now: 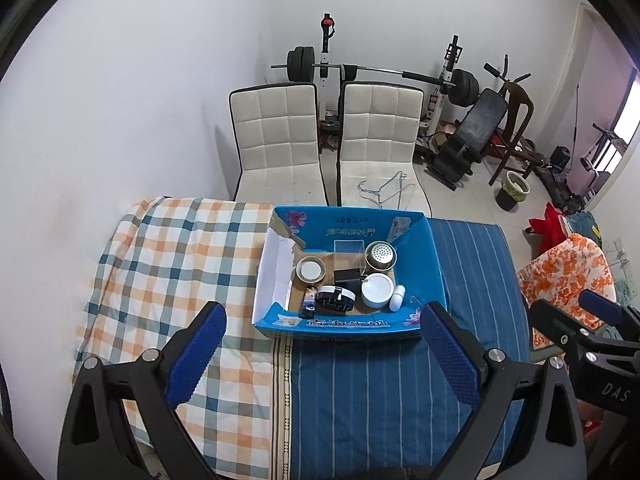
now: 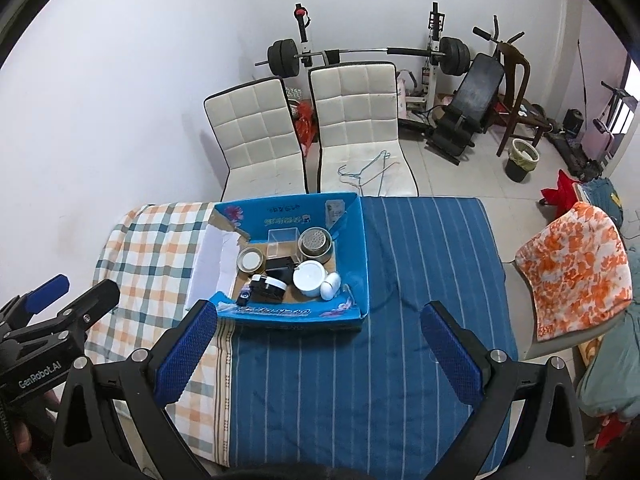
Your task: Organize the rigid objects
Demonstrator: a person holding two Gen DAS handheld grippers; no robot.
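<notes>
A blue cardboard box [image 1: 434, 276] [image 2: 358, 256] stands on the cloth-covered table. It holds a perforated steel cup [image 1: 381, 255] [image 2: 316, 245], a clear plastic cube [image 1: 349, 252] [image 2: 283, 240], a round tin with a white lid [image 1: 310, 270] [image 2: 250, 260], a white round jar [image 1: 377, 289] [image 2: 308, 278], a white egg-shaped piece [image 1: 397, 298] [image 2: 330, 286], a black-and-white case [image 1: 336, 299] [image 2: 267, 290] and a small dark bottle [image 1: 309, 302] [image 2: 243, 297]. My left gripper [image 1: 322, 356] is open and empty, in front of the box. My right gripper [image 2: 320, 352] is open and empty, in front of the box's right half.
The table carries a plaid cloth [image 1: 168, 260] [image 2: 144, 248] on the left and a blue striped cloth [image 1: 380, 392] [image 2: 420, 280] on the right. Two white chairs [image 1: 280, 140] [image 2: 356, 120] stand behind it. An orange floral chair [image 2: 576, 268] stands at the right. Gym gear lines the far wall.
</notes>
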